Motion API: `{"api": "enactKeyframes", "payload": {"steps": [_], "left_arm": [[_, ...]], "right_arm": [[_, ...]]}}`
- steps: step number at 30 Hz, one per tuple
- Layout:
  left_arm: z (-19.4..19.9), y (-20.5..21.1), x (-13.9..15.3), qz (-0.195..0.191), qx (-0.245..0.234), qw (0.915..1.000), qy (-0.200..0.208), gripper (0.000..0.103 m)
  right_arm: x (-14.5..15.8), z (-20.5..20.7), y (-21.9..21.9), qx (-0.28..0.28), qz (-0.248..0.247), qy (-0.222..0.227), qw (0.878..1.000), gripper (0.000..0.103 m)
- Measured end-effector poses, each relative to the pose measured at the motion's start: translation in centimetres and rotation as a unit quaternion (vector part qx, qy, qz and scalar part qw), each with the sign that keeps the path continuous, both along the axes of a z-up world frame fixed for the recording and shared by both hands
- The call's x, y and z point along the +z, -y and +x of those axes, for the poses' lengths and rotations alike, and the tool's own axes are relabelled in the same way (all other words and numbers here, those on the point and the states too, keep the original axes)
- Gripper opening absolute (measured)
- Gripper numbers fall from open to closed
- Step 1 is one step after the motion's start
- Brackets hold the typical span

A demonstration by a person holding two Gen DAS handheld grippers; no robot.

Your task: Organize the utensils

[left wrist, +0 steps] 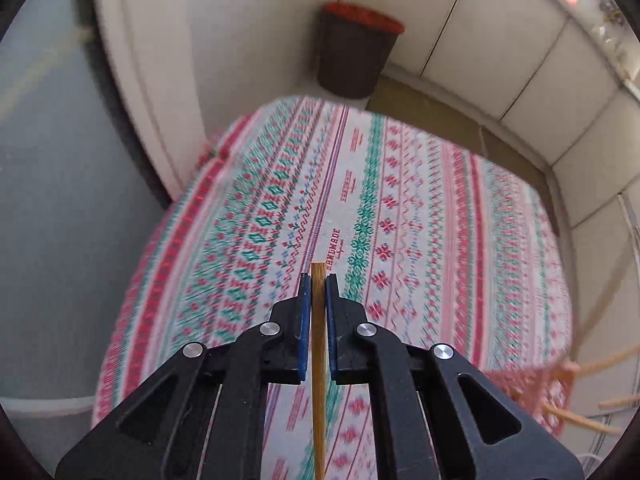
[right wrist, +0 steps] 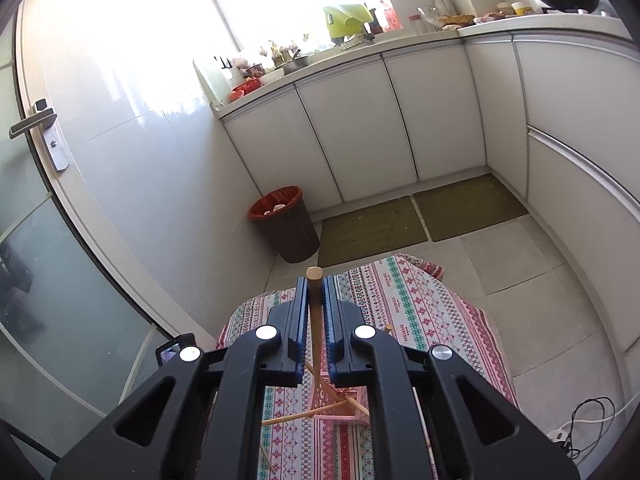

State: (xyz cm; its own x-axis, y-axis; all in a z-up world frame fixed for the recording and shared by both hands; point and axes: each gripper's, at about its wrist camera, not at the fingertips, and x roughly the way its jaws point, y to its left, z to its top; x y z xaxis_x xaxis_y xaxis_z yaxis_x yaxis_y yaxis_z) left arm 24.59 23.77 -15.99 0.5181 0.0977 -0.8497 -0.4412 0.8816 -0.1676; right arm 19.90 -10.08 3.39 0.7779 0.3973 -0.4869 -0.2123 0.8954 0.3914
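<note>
My left gripper is shut on a thin wooden chopstick that runs straight back between the blue pads, held above the patterned tablecloth. My right gripper is shut on a thicker round wooden stick, its cut end poking past the fingertips. Below it a pink lattice utensil holder stands on the tablecloth with several chopsticks leaning out. The holder also shows blurred at the lower right of the left wrist view. A loose chopstick lies on the cloth.
A dark bin with a red liner stands on the floor beyond the table, also in the left wrist view. White cabinets and floor mats lie behind. A glass door is at the left. Cables lie on the floor at right.
</note>
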Motion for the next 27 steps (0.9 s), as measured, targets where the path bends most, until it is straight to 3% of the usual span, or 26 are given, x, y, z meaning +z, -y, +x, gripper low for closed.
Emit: {"api": "enactKeyframes", "payload": {"steps": [8, 16, 20, 27], "left_arm": [[-8.2, 3.2, 12.4, 0.039, -0.055, 0.9894, 0.129, 0.007], [-11.1, 8.6, 22.8, 0.088, -0.121, 0.9605, 0.234, 0.007], [-9.4, 11.6, 24.4, 0.091, -0.158, 0.9526, 0.244, 0.007], [-8.0, 15.8, 24.1, 0.080, -0.209, 0.9436, 0.244, 0.007]], "right_arm": [[0.7, -2.9, 1.6, 0.005, 0.020, -0.011, 1.000, 0.008], [2.5, -3.9, 2.2, -0.002, 0.016, 0.002, 1.000, 0.008], [3.5, -3.4, 2.4, -0.006, 0.013, 0.009, 1.000, 0.008], [3.8, -1.8, 3.0, -0.012, 0.006, 0.008, 1.000, 0.008]]}}
